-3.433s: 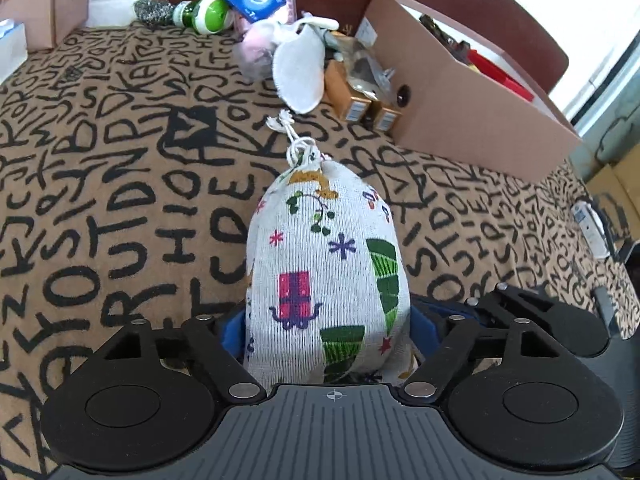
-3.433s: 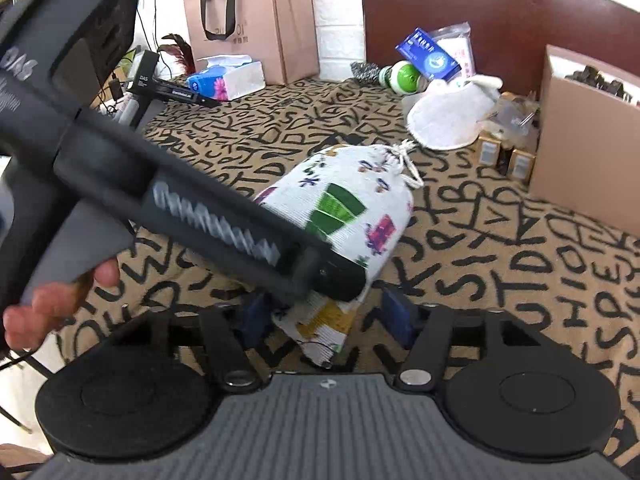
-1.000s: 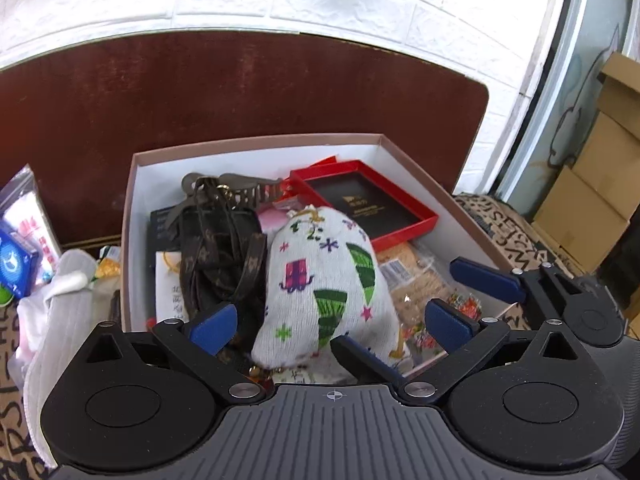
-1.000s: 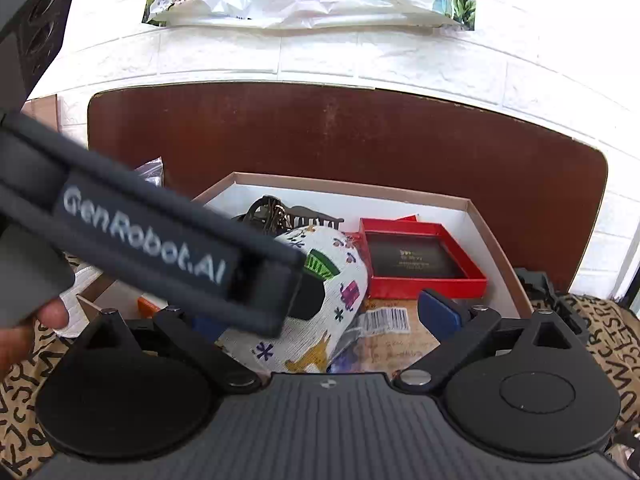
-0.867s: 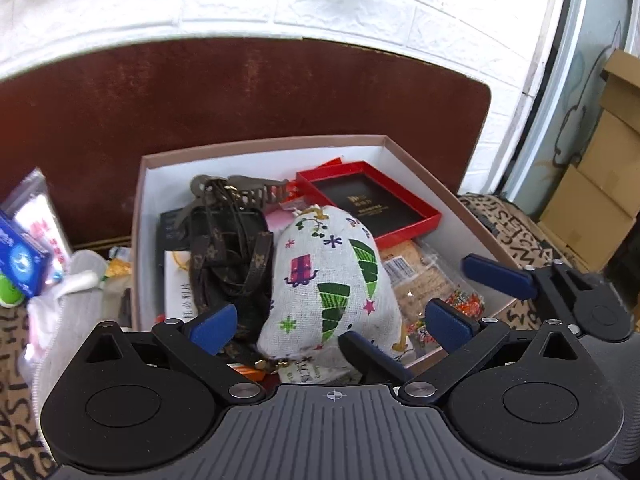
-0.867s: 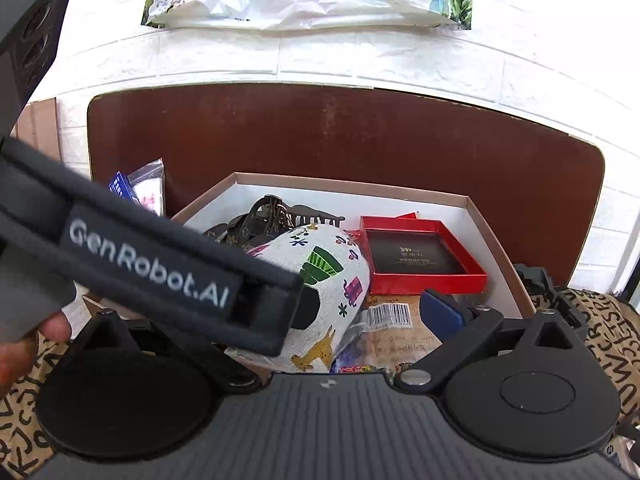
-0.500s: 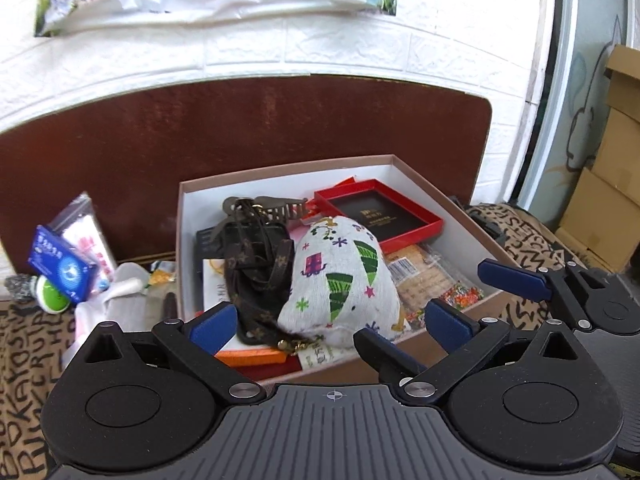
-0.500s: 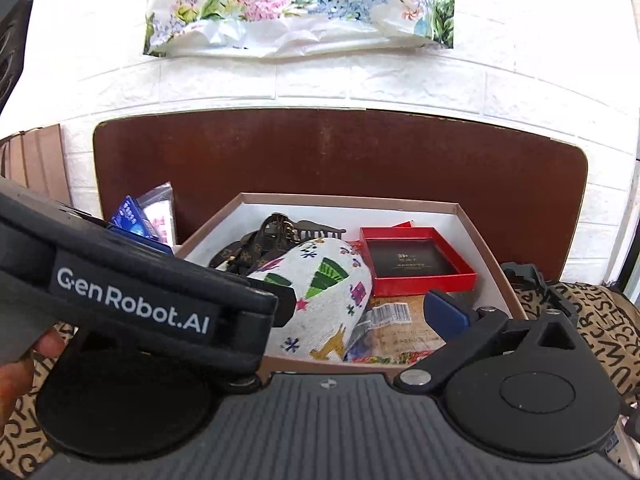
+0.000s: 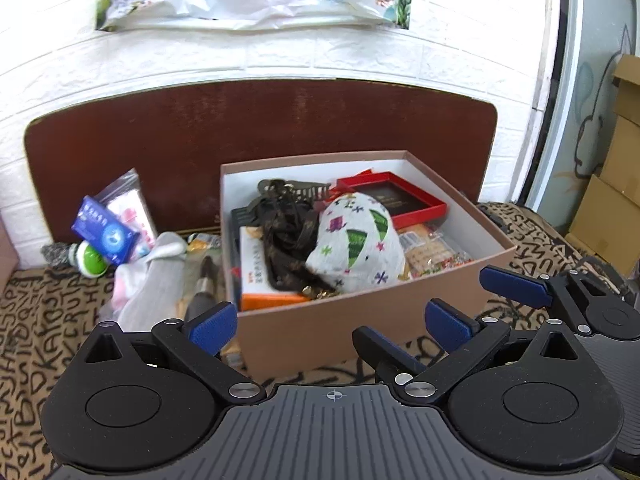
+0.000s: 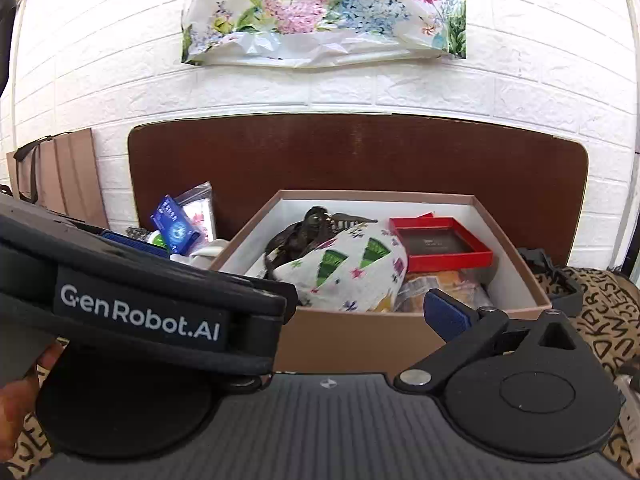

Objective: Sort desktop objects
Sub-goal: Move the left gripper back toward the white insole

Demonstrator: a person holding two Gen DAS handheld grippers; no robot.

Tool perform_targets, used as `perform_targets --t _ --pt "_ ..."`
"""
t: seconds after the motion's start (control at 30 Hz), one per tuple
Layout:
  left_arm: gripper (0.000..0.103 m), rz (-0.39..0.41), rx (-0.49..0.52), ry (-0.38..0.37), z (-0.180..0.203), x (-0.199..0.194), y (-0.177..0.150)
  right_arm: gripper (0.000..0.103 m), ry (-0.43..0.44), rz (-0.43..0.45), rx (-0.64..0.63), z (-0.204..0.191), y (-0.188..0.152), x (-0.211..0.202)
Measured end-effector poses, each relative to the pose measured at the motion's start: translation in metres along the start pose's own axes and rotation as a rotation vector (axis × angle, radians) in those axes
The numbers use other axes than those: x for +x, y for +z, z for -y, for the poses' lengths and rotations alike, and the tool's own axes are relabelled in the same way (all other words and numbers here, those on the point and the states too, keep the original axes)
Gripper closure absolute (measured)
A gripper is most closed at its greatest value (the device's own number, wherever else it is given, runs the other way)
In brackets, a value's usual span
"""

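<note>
The printed drawstring pouch point(image 9: 354, 250), white cloth with green trees and small stars, lay inside the open cardboard box point(image 9: 360, 332), resting on the other contents near the middle and leaning against a tangle of dark brown patterned straps point(image 9: 286, 240) on its left. Behind it sat a red tray-style gift box point(image 9: 394, 198) with a dark inner panel, and to its right a clear packet of snacks point(image 9: 434, 250) lay against the box's white inner wall. An orange-edged white carton point(image 9: 256, 276) lay along the left side of the box under the straps. The left gripper point(image 9: 330, 322) hovered in front of the box's near wall with its blue-padded fingers point(image 9: 210, 326) spread wide and nothing between them. The right gripper point(image 9: 472, 300) showed in the left wrist view at the right edge, its two blue pads standing well apart and empty; in its own view one blue pad point(image 10: 446, 316) was visible while the left gripper's body point(image 10: 140, 312), marked GenRobot.AI, covered the other side. Left of the box, on the letter-patterned cloth point(image 9: 36, 320), lay a grey sock point(image 9: 154, 280), a blue packet point(image 9: 104, 232) propped against the dark brown board point(image 9: 160, 140), and a green-and-white bottle point(image 9: 90, 260). A floral plastic sheet point(image 10: 320, 12) hung on the white brick wall above.
</note>
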State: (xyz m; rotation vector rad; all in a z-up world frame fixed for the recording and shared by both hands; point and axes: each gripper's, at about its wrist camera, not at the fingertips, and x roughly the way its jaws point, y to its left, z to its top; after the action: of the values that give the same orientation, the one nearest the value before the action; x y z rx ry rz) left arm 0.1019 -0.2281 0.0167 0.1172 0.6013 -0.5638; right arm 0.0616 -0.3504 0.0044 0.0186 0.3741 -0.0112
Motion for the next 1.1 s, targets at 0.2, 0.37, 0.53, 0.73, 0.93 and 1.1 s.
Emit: perform_targets --t 0.2,0.37,0.53,0.73,0.93,1.1 --pt "0.0 0.013 -0.023 0.04 -0.012 -0.021 -0.017 0.0 0.009 0.0 0.007 -0.021 -0.008 -0.015" --pt "0.0 0.009 -0.074 0.069 -0.035 -0.033 -0.033 0.0 0.041 -0.009 0.009 -0.046 -0.015 -0.016" --pt "0.0 -0.004 -0.141 0.077 -0.071 -0.042 -0.054 0.0 0.096 -0.035 -0.015 -0.077 -0.023 -0.009" --pt "0.0 -0.05 -0.2 0.082 -0.115 -0.041 -0.077 0.0 0.147 -0.073 -0.052 -0.115 -0.039 0.008" --pt "0.0 -0.052 -0.246 0.089 -0.155 -0.031 -0.084 0.0 0.156 -0.11 -0.103 -0.141 -0.052 0.033" --pt "0.0 -0.071 -0.258 0.074 -0.186 -0.003 -0.076 0.0 0.169 -0.137 -0.131 -0.156 -0.057 0.06"
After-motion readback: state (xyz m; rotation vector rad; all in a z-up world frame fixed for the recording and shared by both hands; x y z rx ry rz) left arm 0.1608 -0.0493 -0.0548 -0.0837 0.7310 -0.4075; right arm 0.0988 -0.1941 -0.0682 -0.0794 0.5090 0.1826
